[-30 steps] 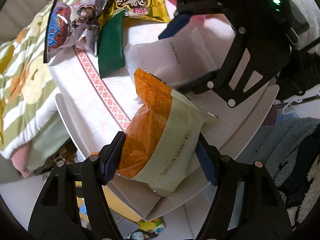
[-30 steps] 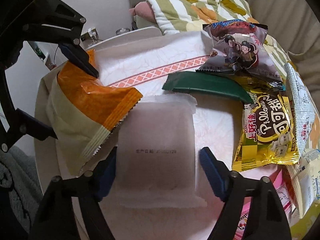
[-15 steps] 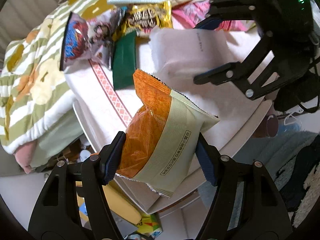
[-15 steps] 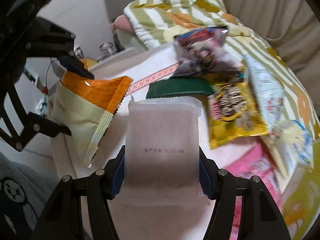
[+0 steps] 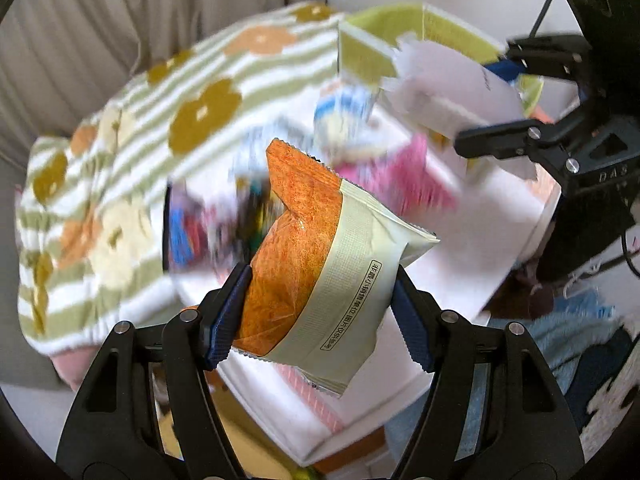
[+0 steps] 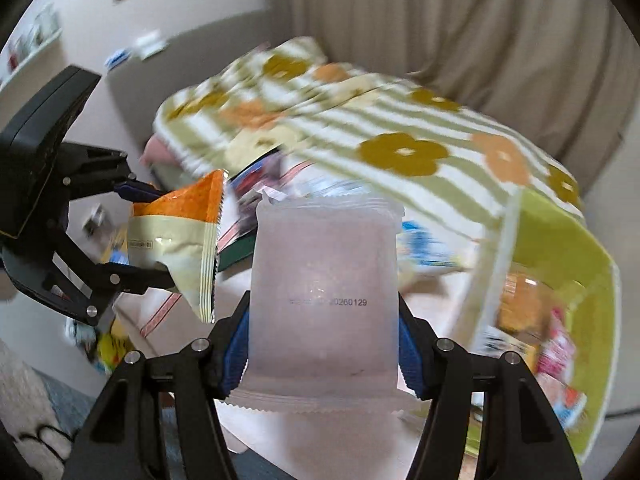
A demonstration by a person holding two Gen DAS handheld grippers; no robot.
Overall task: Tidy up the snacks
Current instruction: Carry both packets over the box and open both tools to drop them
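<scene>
My left gripper (image 5: 320, 312) is shut on an orange and cream snack packet (image 5: 312, 272) and holds it in the air above the white table (image 5: 492, 224). My right gripper (image 6: 322, 344) is shut on a pale pink-white snack packet (image 6: 324, 292), also lifted. Each gripper shows in the other's view: the right one with its white packet (image 5: 452, 88) at the upper right, the left one with the orange packet (image 6: 180, 236) at the left. A lime-green box (image 6: 560, 248) with snacks inside stands at the right. Blurred snack packets (image 5: 224, 224) lie on the table.
A green-striped flowered blanket (image 6: 360, 120) lies behind the table on a sofa. Beige curtains (image 6: 440, 20) hang behind. The table's front edge (image 5: 304, 432) is below the left gripper, with a blue rug (image 5: 580, 336) at the lower right.
Both grippers have lifted their packets off the table and tilted up toward the blanket and the green box. The right gripper closed on the white packet earlier.
</scene>
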